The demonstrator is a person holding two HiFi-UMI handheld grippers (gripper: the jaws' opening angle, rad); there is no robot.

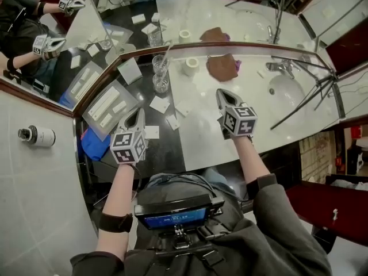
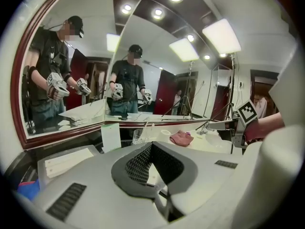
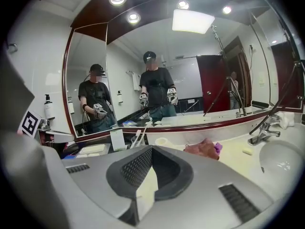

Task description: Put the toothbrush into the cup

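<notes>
Two clear glass cups [image 1: 160, 62] [image 1: 161, 83] stand at the back of the counter near the mirror. A white toothbrush [image 1: 165, 55] leans in the farther cup; it also shows as a thin white stick, the toothbrush [image 3: 138, 136], in the right gripper view. My left gripper [image 1: 138, 115] hovers over the dark counter, below and left of the cups, shut and empty [image 2: 151, 147]. Over the pale counter, right of the cups, my right gripper [image 1: 224, 94] has its jaws together with nothing between them [image 3: 151, 149].
A brown cloth [image 1: 222, 66] and a white roll [image 1: 190, 66] lie by the mirror. The sink [image 1: 286, 89], faucet [image 1: 280, 66] and tripod legs [image 1: 305, 102] are at right. Clear trays [image 1: 109, 109], white packets [image 1: 159, 104] and a blue cloth [image 1: 95, 145] sit at left.
</notes>
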